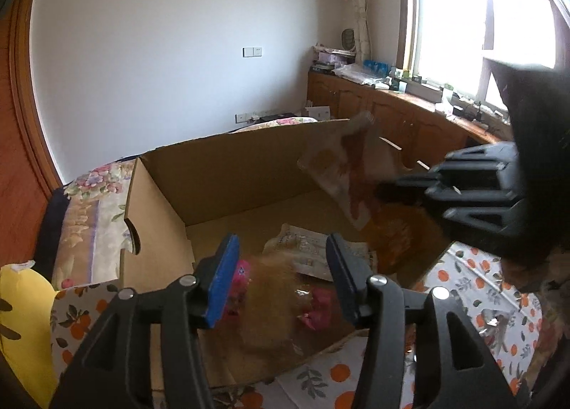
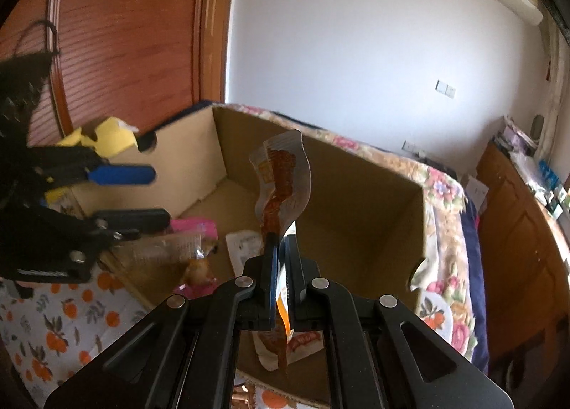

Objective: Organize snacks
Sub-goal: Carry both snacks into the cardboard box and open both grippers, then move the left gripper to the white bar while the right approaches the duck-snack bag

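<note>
Now the left gripper (image 1: 281, 277) hangs wide open and empty over the pink-wrapped snack (image 1: 274, 302) lying in the cardboard box (image 1: 231, 167); the right gripper (image 2: 283, 266), clamped on an orange snack packet (image 2: 283, 177), looks ready to lower and release inside.

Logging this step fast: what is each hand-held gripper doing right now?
Left hand-held gripper: open, empty, above the brown cardboard box.
Right hand-held gripper: closed on a clear plastic snack packet with reddish-brown contents.
</note>
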Demonstrator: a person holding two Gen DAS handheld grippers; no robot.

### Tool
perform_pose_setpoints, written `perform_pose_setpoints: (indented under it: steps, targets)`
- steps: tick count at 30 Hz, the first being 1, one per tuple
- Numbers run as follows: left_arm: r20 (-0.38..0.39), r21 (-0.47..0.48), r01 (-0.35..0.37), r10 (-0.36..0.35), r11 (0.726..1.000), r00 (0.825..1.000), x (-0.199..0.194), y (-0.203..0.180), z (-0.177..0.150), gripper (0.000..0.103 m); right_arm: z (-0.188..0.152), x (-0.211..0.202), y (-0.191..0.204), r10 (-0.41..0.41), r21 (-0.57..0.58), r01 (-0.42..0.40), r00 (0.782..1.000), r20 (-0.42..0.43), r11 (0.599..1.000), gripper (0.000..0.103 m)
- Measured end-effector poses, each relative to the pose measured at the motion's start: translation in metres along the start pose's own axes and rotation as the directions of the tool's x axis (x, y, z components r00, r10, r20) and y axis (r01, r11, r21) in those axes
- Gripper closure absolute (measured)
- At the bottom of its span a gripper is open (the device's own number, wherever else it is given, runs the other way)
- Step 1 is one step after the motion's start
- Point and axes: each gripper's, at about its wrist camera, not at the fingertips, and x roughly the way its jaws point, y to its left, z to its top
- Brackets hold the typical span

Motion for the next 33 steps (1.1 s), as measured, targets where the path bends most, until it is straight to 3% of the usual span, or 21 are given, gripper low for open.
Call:
perform_pose_setpoints:
  steps: [6, 19, 27, 33]
  targets:
    - [0.03, -0.005, 0.008, -0.008, 1.0, 1.0, -0.018, -0.005, -0.005, 0.05, -0.014, 0.015, -0.001, 0.0, 0.025, 0.001, 0.999, -0.042, 1.0, 0.102]
    - [0.046, 0.0, 0.016, -0.016, 1.0, 0.999, -0.051, -0.021, -0.021, 0.05, -0.019, 0.017, -0.011, 0.023, 0.113, -0.019, 0.999, -0.042, 0.993, 0.098]
    - [0.025, -0.009, -0.009, 0.009, 1.0, 1.0, -0.072, -0.035, -0.047, 0.05, -0.032, -0.038, -0.007, 0.028, 0.166, -0.037, 0.998, 0.058, 0.985, 0.098]
    - [0.012, -0.02, -0.045, 0.045, 0.999, 0.999, -0.093, -0.053, -0.085, 0.05, -0.059, -0.09, -0.006, 0.018, 0.203, -0.04, 0.994, 0.107, 0.978, 0.097]
